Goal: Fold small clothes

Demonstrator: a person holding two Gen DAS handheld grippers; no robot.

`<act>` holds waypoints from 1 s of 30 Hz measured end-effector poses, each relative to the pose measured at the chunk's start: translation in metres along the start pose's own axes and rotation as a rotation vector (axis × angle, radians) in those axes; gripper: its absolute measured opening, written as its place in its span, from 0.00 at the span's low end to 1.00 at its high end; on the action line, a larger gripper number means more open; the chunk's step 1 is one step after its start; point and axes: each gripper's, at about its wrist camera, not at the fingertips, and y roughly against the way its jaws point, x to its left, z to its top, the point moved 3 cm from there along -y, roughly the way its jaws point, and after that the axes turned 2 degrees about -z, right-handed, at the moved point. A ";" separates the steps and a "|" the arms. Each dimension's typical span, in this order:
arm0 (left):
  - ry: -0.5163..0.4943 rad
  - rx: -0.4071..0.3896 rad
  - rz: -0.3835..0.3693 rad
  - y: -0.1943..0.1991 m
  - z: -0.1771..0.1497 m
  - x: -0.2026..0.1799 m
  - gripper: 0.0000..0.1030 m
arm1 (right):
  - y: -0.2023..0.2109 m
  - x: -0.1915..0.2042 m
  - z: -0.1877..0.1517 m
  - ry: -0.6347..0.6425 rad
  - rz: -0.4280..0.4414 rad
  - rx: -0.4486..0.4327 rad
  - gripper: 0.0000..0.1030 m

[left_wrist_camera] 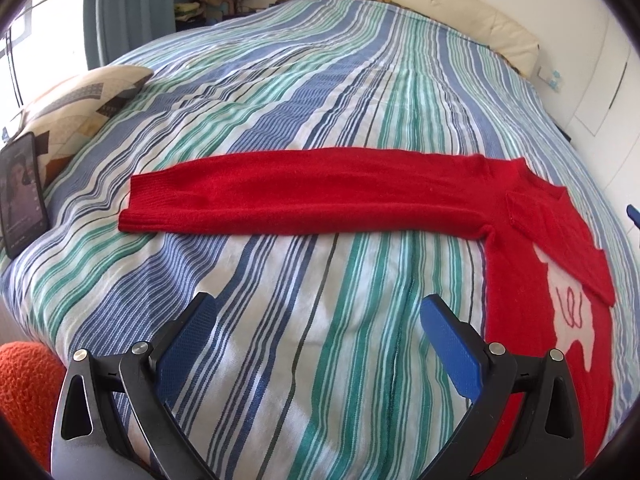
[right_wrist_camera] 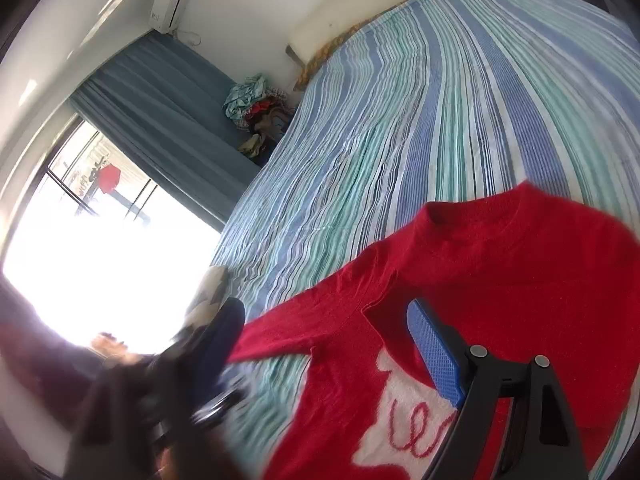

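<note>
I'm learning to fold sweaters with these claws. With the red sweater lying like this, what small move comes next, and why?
Probably bring the left claw forward onto the cuff of the outstretched sleeve and close on it, ready to fold it across the red sweater. That sleeve still lies straight out over the striped bedcover, while the other already looks folded over the chest. The left claw is open, empty and nearest.

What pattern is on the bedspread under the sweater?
Stripes of blue, green and white on the bedspread, under the red sweater; clearest in the left wrist view.
</note>
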 end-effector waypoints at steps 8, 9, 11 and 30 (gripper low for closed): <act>-0.035 0.003 -0.009 -0.005 0.000 -0.013 0.99 | 0.100 -0.085 0.013 0.069 -0.485 -0.082 0.81; -0.045 0.003 -0.005 -0.005 0.000 -0.015 0.99 | 0.103 -0.092 0.008 0.128 -0.571 -0.054 0.81; -0.064 0.004 0.005 -0.006 -0.003 -0.018 0.99 | 0.105 -0.110 -0.008 0.189 -0.666 0.019 0.80; -0.063 0.055 0.005 -0.017 -0.007 -0.015 0.99 | 0.055 -0.170 -0.054 0.116 -0.811 0.148 0.26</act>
